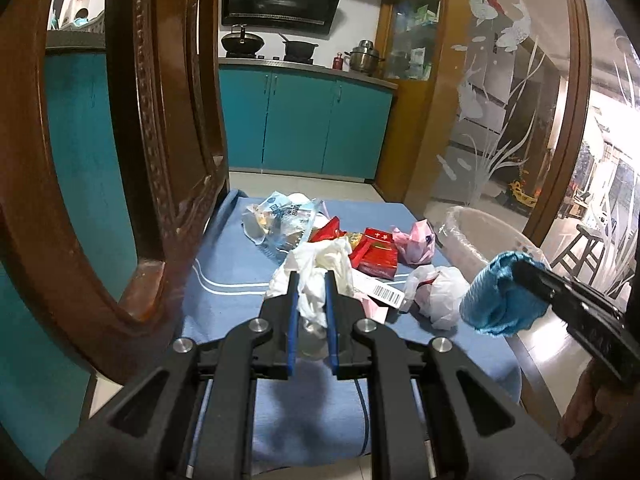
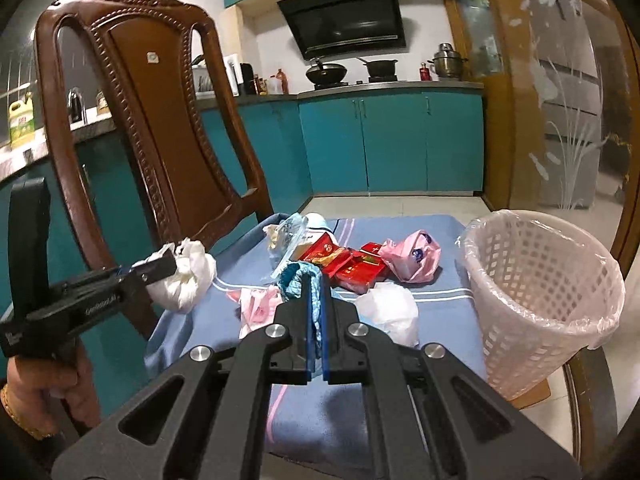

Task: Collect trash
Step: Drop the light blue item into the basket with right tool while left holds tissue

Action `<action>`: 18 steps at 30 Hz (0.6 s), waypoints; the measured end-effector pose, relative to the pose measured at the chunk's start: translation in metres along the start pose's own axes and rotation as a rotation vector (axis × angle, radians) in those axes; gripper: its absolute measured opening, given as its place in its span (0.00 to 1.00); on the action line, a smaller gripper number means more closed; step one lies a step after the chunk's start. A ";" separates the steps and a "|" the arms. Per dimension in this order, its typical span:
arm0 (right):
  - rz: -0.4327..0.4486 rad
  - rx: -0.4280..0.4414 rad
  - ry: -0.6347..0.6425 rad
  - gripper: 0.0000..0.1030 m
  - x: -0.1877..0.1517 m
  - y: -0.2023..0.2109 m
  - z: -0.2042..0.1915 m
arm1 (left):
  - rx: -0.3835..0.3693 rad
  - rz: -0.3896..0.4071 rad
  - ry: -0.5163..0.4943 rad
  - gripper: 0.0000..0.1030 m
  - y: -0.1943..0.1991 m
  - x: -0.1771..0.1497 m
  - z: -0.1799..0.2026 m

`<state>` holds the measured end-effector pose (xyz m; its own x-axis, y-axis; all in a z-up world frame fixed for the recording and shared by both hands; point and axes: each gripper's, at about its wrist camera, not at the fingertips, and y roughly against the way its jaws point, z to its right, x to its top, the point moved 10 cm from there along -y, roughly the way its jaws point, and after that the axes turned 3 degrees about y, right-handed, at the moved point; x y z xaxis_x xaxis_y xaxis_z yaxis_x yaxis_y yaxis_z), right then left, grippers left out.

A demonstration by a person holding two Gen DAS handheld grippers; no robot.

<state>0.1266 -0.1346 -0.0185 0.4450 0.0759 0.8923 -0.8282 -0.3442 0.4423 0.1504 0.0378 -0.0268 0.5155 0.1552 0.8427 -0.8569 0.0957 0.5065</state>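
Observation:
My left gripper [image 1: 312,276] is shut on a crumpled white plastic bag [image 1: 320,264] and holds it above the blue cloth; the bag also shows in the right wrist view [image 2: 188,276]. My right gripper [image 2: 315,280] is shut on a teal blue cloth wad [image 2: 298,278], seen in the left wrist view [image 1: 500,296] too. On the blue cloth [image 2: 400,224] lie red packets [image 2: 352,266], a pink bag [image 2: 412,258], a white bag [image 2: 390,312], pink paper [image 2: 256,306] and a clear printed bag [image 1: 280,220]. A white lined basket [image 2: 536,296] stands at the right.
A carved brown wooden chair [image 2: 160,128] stands at the left of the cloth. Teal kitchen cabinets [image 2: 392,144] and a stove with pots are behind. A frosted glass door in a wooden frame [image 1: 512,92] is at the right. A barcode slip [image 1: 388,294] lies near the left gripper.

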 end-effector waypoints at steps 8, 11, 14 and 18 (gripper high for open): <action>-0.015 0.000 -0.021 0.04 -0.004 -0.006 0.008 | 0.008 -0.008 -0.015 0.13 -0.002 -0.001 0.001; -0.014 0.001 -0.018 0.04 -0.005 -0.005 0.006 | 0.009 -0.010 -0.018 0.13 -0.002 -0.002 0.001; -0.017 0.001 -0.015 0.04 -0.005 -0.006 0.006 | 0.011 -0.012 -0.023 0.13 -0.003 -0.003 0.001; -0.019 0.001 -0.018 0.04 -0.006 -0.006 0.007 | 0.011 -0.017 -0.019 0.13 -0.004 -0.004 0.000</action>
<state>0.1313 -0.1399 -0.0267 0.4668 0.0658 0.8819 -0.8192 -0.3437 0.4592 0.1519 0.0369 -0.0317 0.5303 0.1351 0.8370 -0.8478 0.0870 0.5231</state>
